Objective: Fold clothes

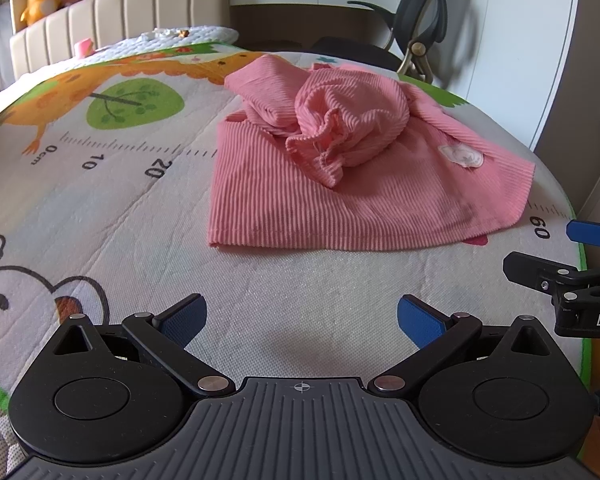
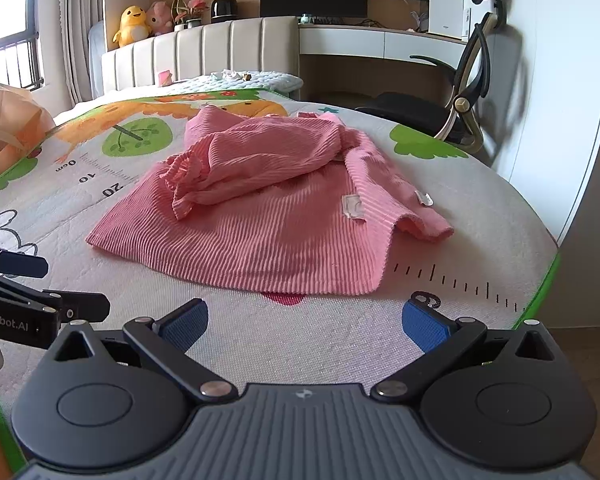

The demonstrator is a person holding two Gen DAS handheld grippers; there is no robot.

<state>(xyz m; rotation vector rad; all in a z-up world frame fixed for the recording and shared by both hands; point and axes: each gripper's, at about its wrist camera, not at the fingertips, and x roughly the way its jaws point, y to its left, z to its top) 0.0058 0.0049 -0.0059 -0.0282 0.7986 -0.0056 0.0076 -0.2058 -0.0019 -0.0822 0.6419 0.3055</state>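
Note:
A pink ribbed garment (image 1: 340,184) lies crumpled on a printed play mat (image 1: 120,208) on the bed, its sleeves bunched on top with a ruffled cuff (image 1: 320,148). My left gripper (image 1: 300,320) is open and empty, over the mat just short of the garment's near hem. My right gripper (image 2: 304,326) is open and empty too, short of the hem (image 2: 260,280) in its own view, where the garment (image 2: 268,216) shows white labels (image 2: 352,208). The right gripper also shows at the right edge of the left wrist view (image 1: 580,264), and the left gripper at the left edge of the right wrist view (image 2: 24,284).
The mat's green edge (image 2: 540,292) drops off at the right. An office chair (image 2: 460,100) and a desk (image 2: 380,40) stand behind the bed. Plush toys (image 2: 134,24) sit on the headboard shelf. A paper bag (image 2: 12,120) stands at the far left.

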